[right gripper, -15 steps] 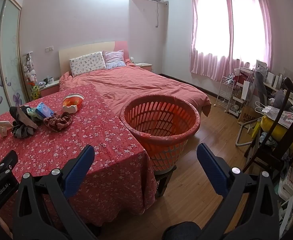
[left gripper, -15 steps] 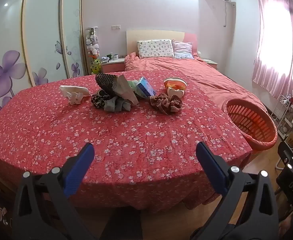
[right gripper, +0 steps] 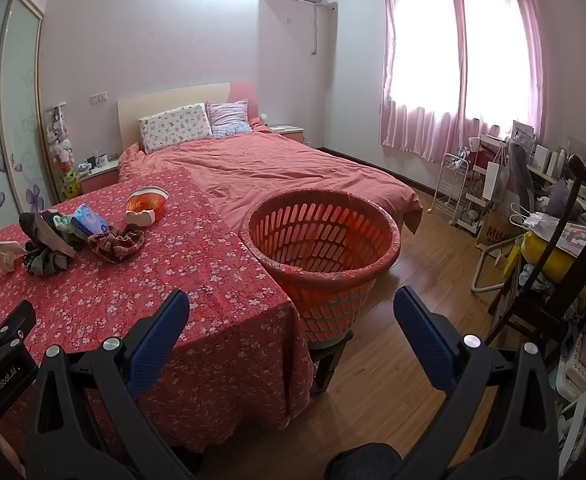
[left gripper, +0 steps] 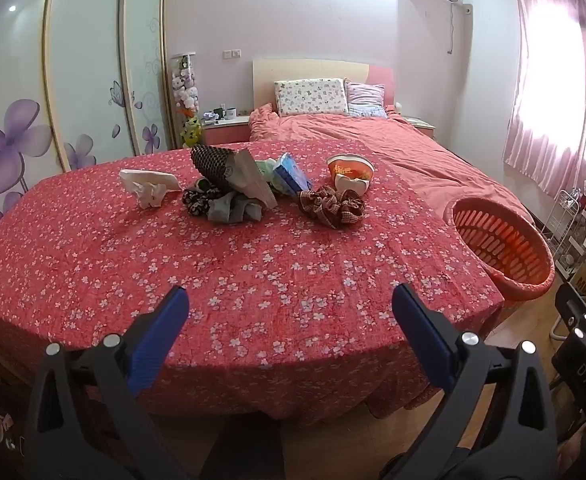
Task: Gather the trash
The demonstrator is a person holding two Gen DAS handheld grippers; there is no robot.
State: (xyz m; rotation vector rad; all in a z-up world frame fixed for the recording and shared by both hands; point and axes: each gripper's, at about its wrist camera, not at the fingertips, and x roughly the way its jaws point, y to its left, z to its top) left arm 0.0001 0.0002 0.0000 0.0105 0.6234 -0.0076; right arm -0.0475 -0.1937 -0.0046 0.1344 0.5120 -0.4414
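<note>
A: Where's the trash?

B: Heaped at the far side of the red flowered surface [left gripper: 253, 280], around 12 o'clock from the left claw [left gripper: 291, 320]. A crumpled white tissue [left gripper: 149, 190] lies at 11 o'clock. Beside it are a dark netted wrapper [left gripper: 211, 162] leaning on grey and black scraps [left gripper: 229, 208], a blue packet [left gripper: 289, 172], a checked brown rag [left gripper: 331, 208] and a red-and-white paper bowl [left gripper: 351, 174] at 1 o'clock.

A: And the claws?

B: The left claw is released, blue pads wide apart, grasping nothing, hovering over the near edge. The right claw [right gripper: 291, 320] is likewise released and empty.

A: The bin?

B: An orange slotted basket [right gripper: 321, 240] stands just beside the surface's right edge, at 12 o'clock from the right claw.
</note>
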